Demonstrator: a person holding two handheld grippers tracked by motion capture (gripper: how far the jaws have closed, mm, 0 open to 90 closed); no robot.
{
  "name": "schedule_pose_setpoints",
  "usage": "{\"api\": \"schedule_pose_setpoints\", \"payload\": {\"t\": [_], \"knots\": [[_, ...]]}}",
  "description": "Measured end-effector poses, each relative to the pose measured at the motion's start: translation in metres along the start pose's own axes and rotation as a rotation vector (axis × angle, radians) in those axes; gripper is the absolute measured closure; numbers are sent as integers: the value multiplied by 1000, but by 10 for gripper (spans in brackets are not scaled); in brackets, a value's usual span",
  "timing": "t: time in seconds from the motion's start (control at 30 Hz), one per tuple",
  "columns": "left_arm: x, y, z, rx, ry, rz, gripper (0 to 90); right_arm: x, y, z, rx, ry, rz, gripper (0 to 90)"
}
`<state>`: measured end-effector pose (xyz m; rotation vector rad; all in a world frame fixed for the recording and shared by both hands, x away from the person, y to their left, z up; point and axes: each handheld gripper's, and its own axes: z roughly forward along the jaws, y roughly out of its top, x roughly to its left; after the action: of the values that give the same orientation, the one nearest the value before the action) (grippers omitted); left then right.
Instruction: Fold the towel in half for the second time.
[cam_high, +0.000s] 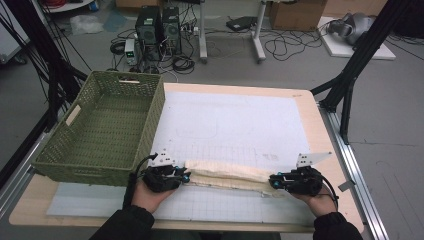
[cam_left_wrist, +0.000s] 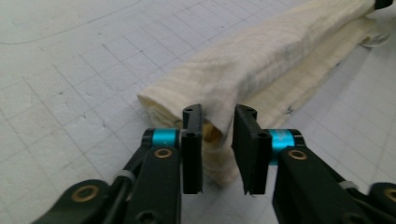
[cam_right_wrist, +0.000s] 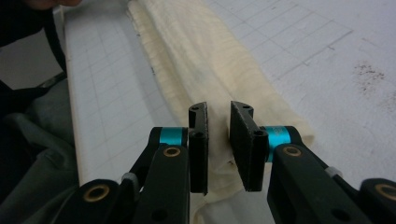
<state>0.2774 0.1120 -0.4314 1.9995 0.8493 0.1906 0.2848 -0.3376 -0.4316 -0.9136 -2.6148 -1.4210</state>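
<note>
A cream cloth (cam_high: 227, 175), folded into a long narrow band, lies across the near part of the white gridded mat (cam_high: 235, 120). My left gripper (cam_high: 189, 176) is at its left end and my right gripper (cam_high: 271, 181) at its right end, each held in a hand. In the left gripper view the jaws (cam_left_wrist: 218, 116) stand a little apart around a fold of the cloth (cam_left_wrist: 261, 56) without pinching it. The right gripper (cam_right_wrist: 218, 112) likewise has a narrow gap between its jaws, just over the end of the cloth (cam_right_wrist: 196, 51).
A green woven basket (cam_high: 155, 115) stands empty on the table's left side, close to my left gripper. The wooden table edge (cam_high: 332, 150) runs along the right. Computers and cables lie on the floor beyond the table.
</note>
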Motion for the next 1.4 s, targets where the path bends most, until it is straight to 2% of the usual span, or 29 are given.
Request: {"api": "schedule_pose_setpoints", "payload": {"t": [0.03,0.1,0.23,0.3,0.4,0.5,0.57,0.63,0.73,0.9,0.97,1.0,1.07,1.13,1.17,1.23,1.3,1.4], "knots": [[0,1,-2,-7,-7,4,680,0,-1,-1,1,-4,-4,771],[0,6,-5,-24,-34,-25,615,-1,-2,-1,-3,-7,3,771],[-5,17,-10,-45,-66,-9,546,-1,-4,1,20,10,1,768],[-7,22,-8,-41,-61,8,550,-1,-5,2,31,18,3,762],[-4,24,0,-6,-54,16,626,-1,-5,-2,30,29,12,720],[-2,21,12,47,-70,9,806,-2,3,-8,-23,17,8,702],[-4,17,18,82,-80,16,852,-1,11,-8,-49,18,7,702],[-5,13,22,112,-85,19,862,1,18,0,-43,5,-12,702],[-4,9,24,138,-90,29,862,2,22,16,10,5,-34,707],[2,6,20,133,-75,25,845,7,8,27,124,-3,-60,745],[2,5,19,127,-85,23,803,9,2,25,106,-6,-59,744],[1,5,19,122,-91,18,753,9,2,23,102,-13,-62,737],[-1,5,19,126,-92,33,688,11,2,20,96,-24,-83,711],[-3,5,19,127,-85,45,662,12,1,21,102,-32,-100,709],[-4,5,20,129,-76,50,667,13,1,22,109,-39,-109,709],[-5,4,21,130,-57,72,783,15,1,24,117,-55,-132,747],[-4,5,22,129,-58,60,865,15,2,24,120,-53,-138,826],[-3,9,19,107,-48,55,880,16,4,22,114,-56,-143,862]]}}
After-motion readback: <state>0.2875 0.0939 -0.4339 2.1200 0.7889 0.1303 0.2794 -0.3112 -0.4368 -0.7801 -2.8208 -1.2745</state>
